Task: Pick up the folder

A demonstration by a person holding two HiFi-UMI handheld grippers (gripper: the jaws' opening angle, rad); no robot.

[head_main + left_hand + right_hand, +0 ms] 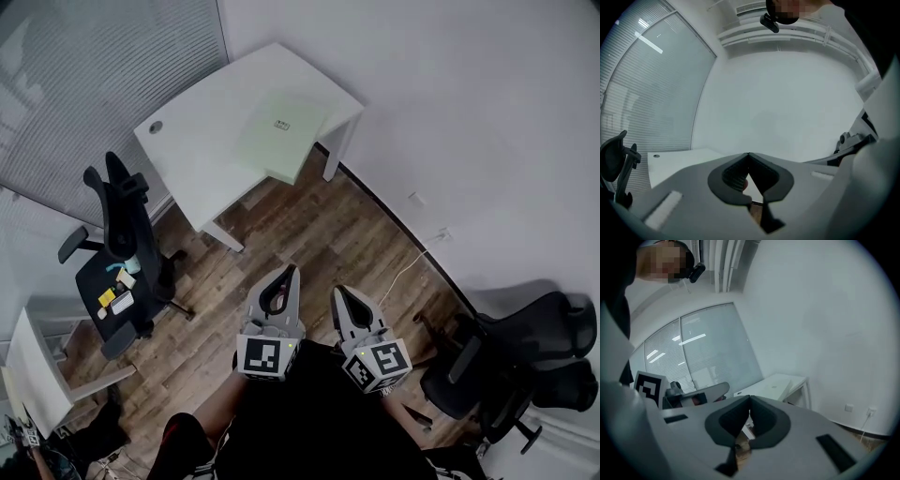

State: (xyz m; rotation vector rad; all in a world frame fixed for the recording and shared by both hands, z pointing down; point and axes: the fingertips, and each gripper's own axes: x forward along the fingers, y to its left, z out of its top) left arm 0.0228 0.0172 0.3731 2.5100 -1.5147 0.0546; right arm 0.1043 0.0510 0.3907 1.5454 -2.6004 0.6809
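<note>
Pale green folder (281, 136) flat on right part of far white desk (192, 141), well apart from both grippers. Left gripper (289, 272) and right gripper (339, 292) near, side by side above wood floor (309, 234); jaws together, nothing held. Black chair (122, 239) at left.

Grippers: two, left gripper (291, 272) and right gripper (338, 292). Folder (281, 134): one, pale green. White desks: two, far desk (202, 141) and near desk (33, 361) at the lower left edge. Black office chairs: left chair (117, 253) is one; right chairs (516, 361) look like two, overlapping, count unsure. Wall sockets (417, 199): two. White cable (405, 270): one.
</note>
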